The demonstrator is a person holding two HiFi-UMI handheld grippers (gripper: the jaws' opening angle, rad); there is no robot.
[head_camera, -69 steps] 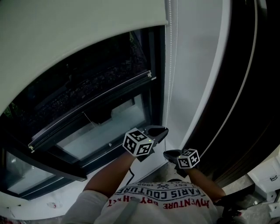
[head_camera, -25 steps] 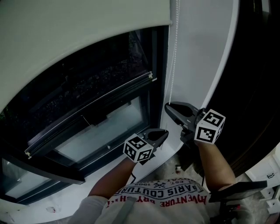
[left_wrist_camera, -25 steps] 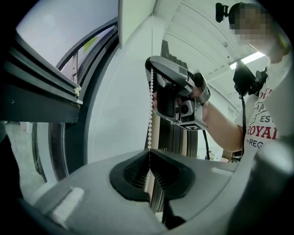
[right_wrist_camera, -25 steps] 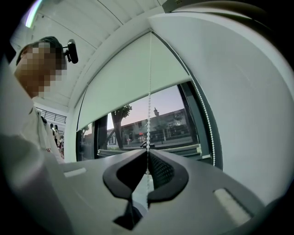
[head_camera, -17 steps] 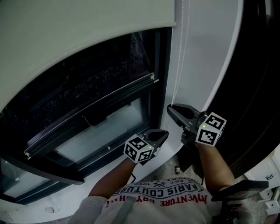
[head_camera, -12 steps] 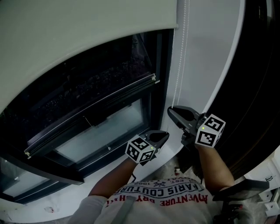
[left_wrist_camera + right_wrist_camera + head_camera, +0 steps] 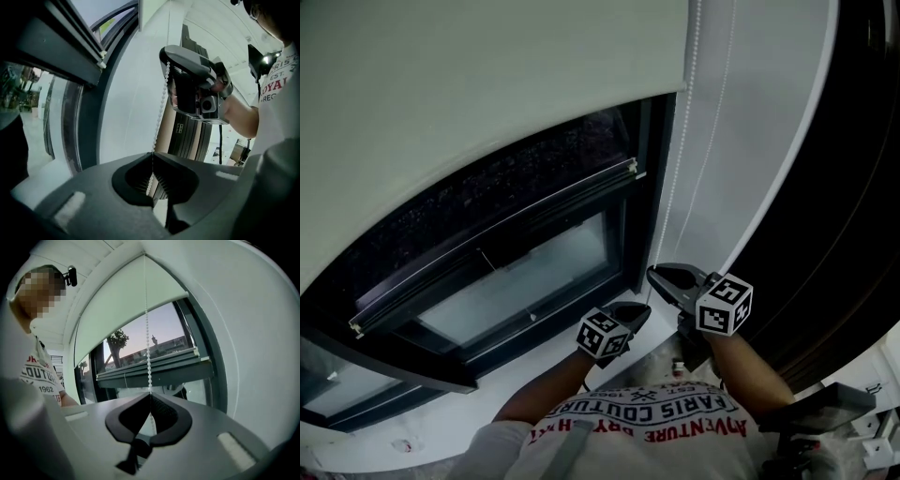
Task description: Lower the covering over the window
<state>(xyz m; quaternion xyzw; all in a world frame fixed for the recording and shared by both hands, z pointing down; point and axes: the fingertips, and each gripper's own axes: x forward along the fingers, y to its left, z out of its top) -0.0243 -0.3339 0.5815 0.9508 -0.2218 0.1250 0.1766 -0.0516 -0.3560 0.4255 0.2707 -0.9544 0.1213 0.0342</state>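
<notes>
Beside the window (image 7: pixel 516 272), both grippers are pinching the bead chain (image 7: pixel 147 333). The right gripper (image 7: pixel 660 276) is clamping it just above the left gripper (image 7: pixel 634 313), while the blind (image 7: pixel 487 84) is covering the window's upper part.

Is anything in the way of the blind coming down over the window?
Nothing I can see. Under the pale fabric roller blind there is only the dark-framed glass window.

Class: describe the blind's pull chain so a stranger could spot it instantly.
Find the dark window with the pale blind partly down. At its right edge, against the white wall, hangs the chain: a thin string of white beads, unlike the flat blind.
</notes>
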